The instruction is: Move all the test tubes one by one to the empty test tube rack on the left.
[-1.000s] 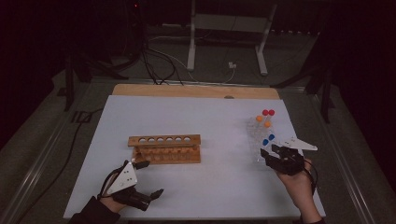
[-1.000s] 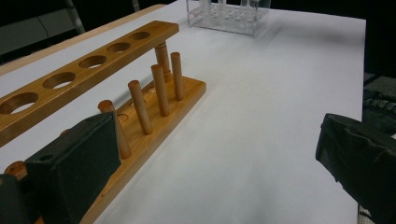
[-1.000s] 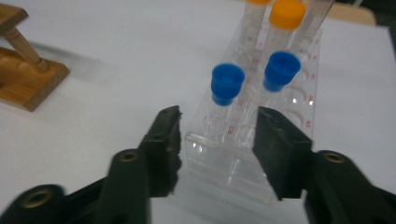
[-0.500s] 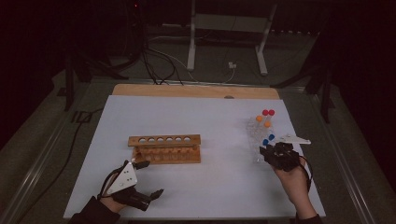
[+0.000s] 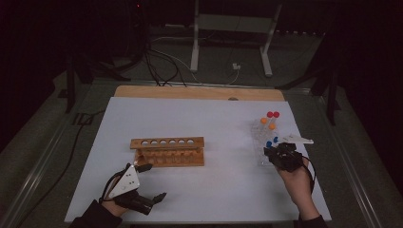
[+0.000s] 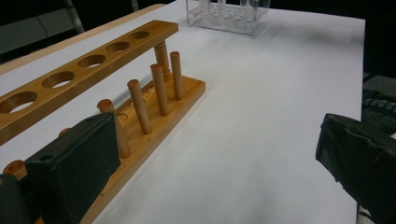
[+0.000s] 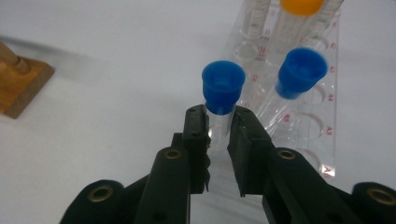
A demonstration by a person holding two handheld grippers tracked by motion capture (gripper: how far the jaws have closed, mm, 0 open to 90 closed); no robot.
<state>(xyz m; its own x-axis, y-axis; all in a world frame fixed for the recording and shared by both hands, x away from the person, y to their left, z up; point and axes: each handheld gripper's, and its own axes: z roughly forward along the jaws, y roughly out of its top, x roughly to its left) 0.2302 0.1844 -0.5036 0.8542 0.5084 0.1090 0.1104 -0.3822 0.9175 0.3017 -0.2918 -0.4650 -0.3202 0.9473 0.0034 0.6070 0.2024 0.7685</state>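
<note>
A: Where is the right gripper (image 7: 218, 122) at?

B: Its jaws have just been closing, and in the right gripper view they now clamp the clear body of a blue-capped test tube (image 7: 222, 88) just under the cap. That tube stands in the clear plastic rack (image 7: 322, 135) at the right side of the desk (image 5: 223, 118), next to a second blue-capped tube (image 7: 301, 70).

A: And the left gripper (image 5: 151, 181)?

B: It rests low near the front-left corner of the desk, jaws spread wide with nothing between them, just in front of the wooden test tube rack (image 5: 167, 151).

A: How should the lift go?

B: I'd pull straight up along the tube's own axis, so the glass doesn't bind in its hole or drag the light rack along. Keep the grip below the cap, since a cap might slip off. Only tilt toward the wooden rack once the bottom clears.

A: Any change from a second ago?

B: In the high view the right hand (image 5: 297, 178) sits almost where it was; the difference is the jaws, then apart, now shut on the tube. The left hand and both racks look unmoved.
</note>
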